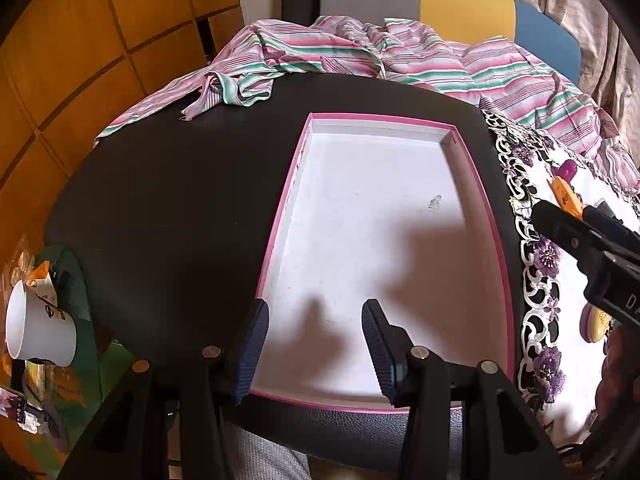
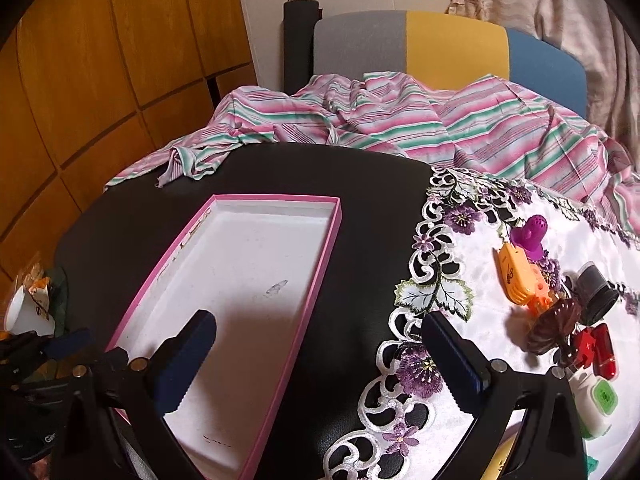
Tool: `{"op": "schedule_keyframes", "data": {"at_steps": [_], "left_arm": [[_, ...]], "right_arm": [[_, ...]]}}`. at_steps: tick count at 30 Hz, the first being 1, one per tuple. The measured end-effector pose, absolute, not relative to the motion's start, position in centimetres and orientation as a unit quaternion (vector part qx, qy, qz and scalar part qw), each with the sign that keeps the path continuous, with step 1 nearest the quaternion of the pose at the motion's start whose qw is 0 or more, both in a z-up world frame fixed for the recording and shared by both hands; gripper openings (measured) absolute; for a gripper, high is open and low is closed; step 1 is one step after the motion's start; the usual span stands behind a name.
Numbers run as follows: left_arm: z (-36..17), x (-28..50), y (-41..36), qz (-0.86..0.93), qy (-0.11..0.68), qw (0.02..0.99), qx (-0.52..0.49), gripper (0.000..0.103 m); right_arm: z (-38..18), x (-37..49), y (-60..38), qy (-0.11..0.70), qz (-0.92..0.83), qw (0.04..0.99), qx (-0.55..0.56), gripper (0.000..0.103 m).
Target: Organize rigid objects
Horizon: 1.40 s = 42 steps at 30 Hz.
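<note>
Left gripper point(image 1: 315, 344): jaws apart, nothing between the pads, poised over the near end of the pink-rimmed tray point(image 1: 498, 240). Right gripper point(image 2: 320, 360): jaws spread wide, nothing gripped; left finger over the tray floor, right finger over the lace edge of the embroidered cloth point(image 2: 424, 360).

Tray: shallow, white floor, pink rim; rests flat on the dark round table point(image 1: 168, 208). Holds no objects; shows only a small scuff mark and the shadows of the grippers.

Rigid objects: grouped on the white embroidered cloth, to the right of the tray and apart from it.
- Purple perforated piece point(image 2: 534, 236), farthest back.
- Orange toy point(image 2: 516, 276), just in front of the purple piece and touching it.
- Dark cylindrical cap point(image 2: 598, 292), to the right of the orange toy.
- Dark brown leaf-shaped item point(image 2: 554, 324), in front of the orange toy.
- Red item point(image 2: 596, 348), beside the brown item.
- White piece with green button point(image 2: 596, 404), nearest, partly hidden behind the right gripper body.

Striped pink-and-green fabric point(image 1: 360, 52): bunched along the far table edge. Chair back in grey, yellow and blue point(image 2: 448, 44) beyond it. White cup point(image 1: 36, 328): lies on its side at the left, off the dark surface.
</note>
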<state>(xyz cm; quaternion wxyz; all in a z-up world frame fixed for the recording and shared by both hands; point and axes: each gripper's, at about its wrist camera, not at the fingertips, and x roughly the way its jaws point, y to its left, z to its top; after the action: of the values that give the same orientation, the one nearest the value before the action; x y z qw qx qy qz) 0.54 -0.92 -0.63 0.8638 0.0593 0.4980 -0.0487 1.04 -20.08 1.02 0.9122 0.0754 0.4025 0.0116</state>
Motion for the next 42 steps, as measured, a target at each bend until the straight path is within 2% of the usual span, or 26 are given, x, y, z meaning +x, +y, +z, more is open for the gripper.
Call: {"op": "schedule_keyframes", "data": {"at_steps": [11, 14, 18, 23, 27, 29, 36, 42], "left_arm": [[-1.1, -0.2, -2.5, -0.11, 0.512, 0.85, 0.053, 0.049], [-1.5, -1.0, -3.8, -0.142, 0.505, 0.849, 0.07, 0.049], [-1.8, -1.7, -5.6, -0.221, 0.509, 0.83, 0.063, 0.049], [-1.7, -2.4, -9.0, -0.277, 0.512, 0.81, 0.074, 0.049], [-1.6, -2.7, -12.5, -0.351, 0.519, 0.777, 0.054, 0.049], [-2.0, -2.8, -14.4, -0.371, 0.524, 0.765, 0.056, 0.054], [-2.7, -3.8, -22.1, -0.44, 0.484, 0.744, 0.135, 0.056], [-3.5, -3.4, -25.8, -0.488, 0.485, 0.709, 0.155, 0.056]], "right_arm": [[0.7, -0.6, -24.6, 0.409, -0.042, 0.905, 0.109, 0.103], [1.6, -1.5, -27.0, 0.39, -0.087, 0.91, 0.112, 0.103], [2.5, -3.0, -29.1, 0.365, -0.163, 0.915, 0.05, 0.103], [3.3, -4.8, -32.6, 0.336, -0.252, 0.905, 0.067, 0.103], [2.9, -5.8, -35.9, 0.34, -0.324, 0.876, 0.11, 0.103], [2.6, -6.7, -37.8, 0.344, -0.343, 0.861, 0.151, 0.103], [2.5, -9.7, -40.8, 0.317, -0.385, 0.833, 0.238, 0.103], [2.4, -11.3, -42.4, 0.292, -0.421, 0.815, 0.271, 0.103]]}}
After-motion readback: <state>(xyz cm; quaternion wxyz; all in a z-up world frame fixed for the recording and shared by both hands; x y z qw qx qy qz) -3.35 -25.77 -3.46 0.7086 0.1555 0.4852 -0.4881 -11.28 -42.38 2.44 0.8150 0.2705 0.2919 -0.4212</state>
